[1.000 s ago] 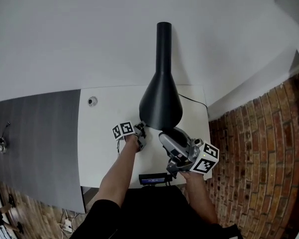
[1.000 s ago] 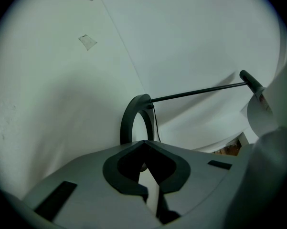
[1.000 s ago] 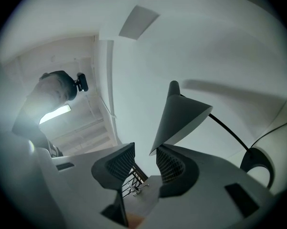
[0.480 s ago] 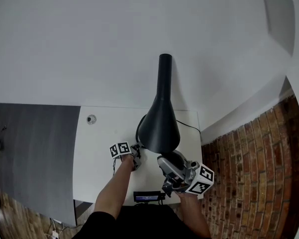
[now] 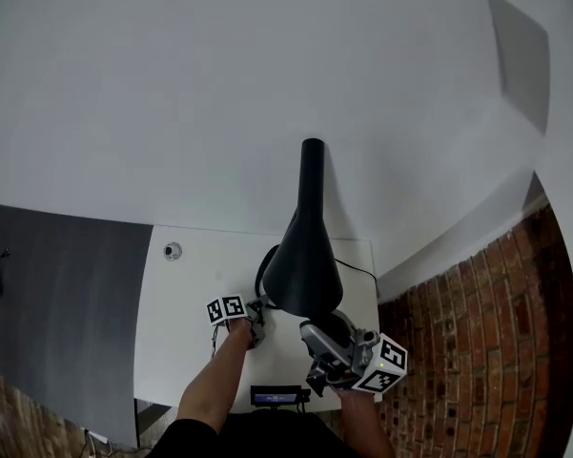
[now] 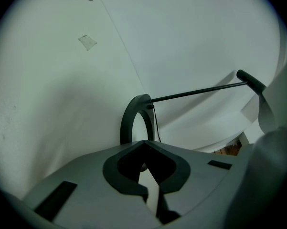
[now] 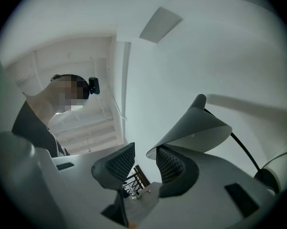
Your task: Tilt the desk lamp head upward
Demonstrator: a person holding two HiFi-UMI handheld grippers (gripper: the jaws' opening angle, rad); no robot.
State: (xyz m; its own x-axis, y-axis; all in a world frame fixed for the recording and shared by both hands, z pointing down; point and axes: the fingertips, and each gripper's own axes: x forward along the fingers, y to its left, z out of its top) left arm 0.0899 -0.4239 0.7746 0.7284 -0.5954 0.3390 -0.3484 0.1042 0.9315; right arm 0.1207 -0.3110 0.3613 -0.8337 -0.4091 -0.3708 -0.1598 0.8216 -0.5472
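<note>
Right gripper raised since earlier frame: jaws apart, nothing clamped, near rim of lamp head just above one jaw. Head axis runs far and upward from gripper. Left gripper closed, empty, beside lamp base on table.

Closed claw at, perhaps on, dark ring base; thin rod beyond.
</note>
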